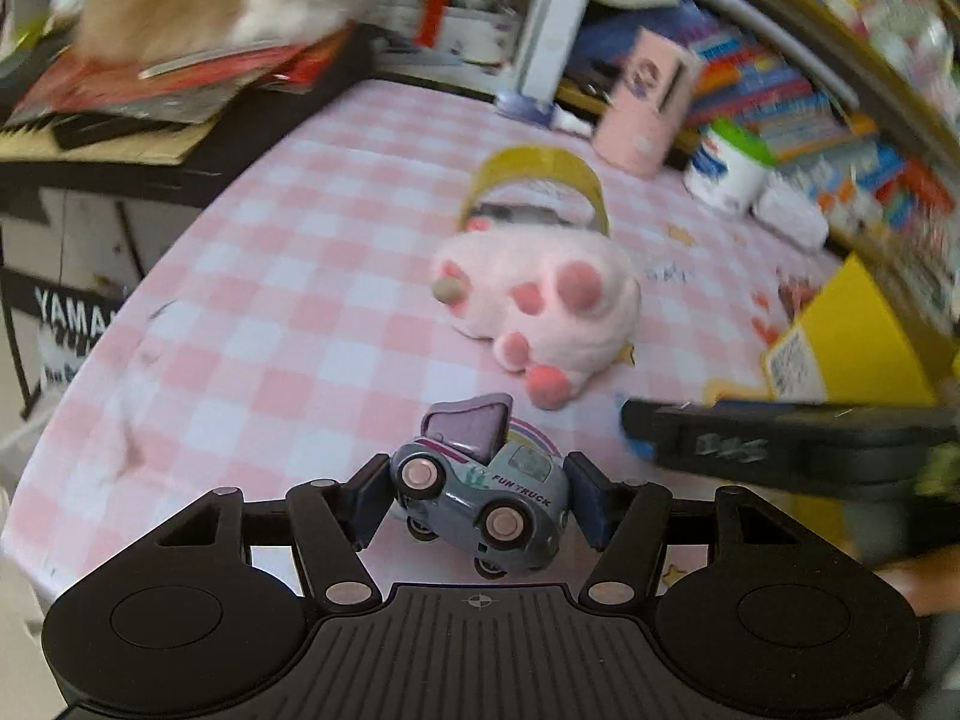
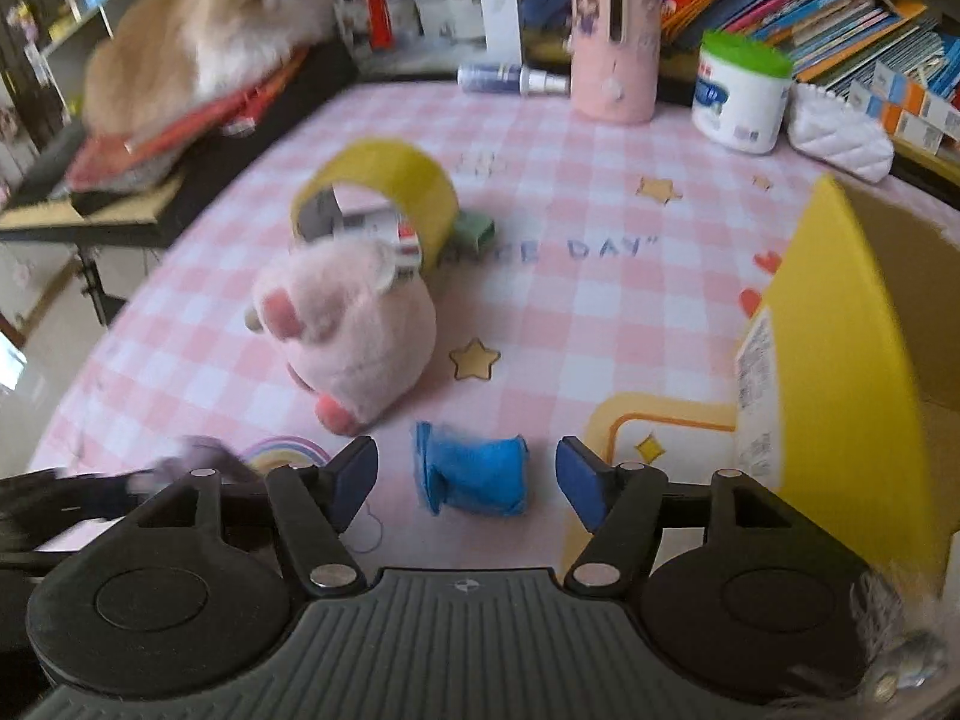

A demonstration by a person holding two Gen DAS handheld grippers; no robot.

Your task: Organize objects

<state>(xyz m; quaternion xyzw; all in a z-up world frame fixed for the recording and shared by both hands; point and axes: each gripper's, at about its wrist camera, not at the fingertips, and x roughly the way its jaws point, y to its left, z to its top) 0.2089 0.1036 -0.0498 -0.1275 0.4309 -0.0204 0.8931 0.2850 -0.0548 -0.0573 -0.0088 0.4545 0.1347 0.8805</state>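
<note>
Toy truck pinched in left tool, lifted off checked tabletop. Blue pouch lying between right tool's spread pads, ungripped. Best lowered squarely, closed mid-pouch, then both carried to yellow box.

Both wrist views angled down, close, sharing pink plush, tape roll
</note>
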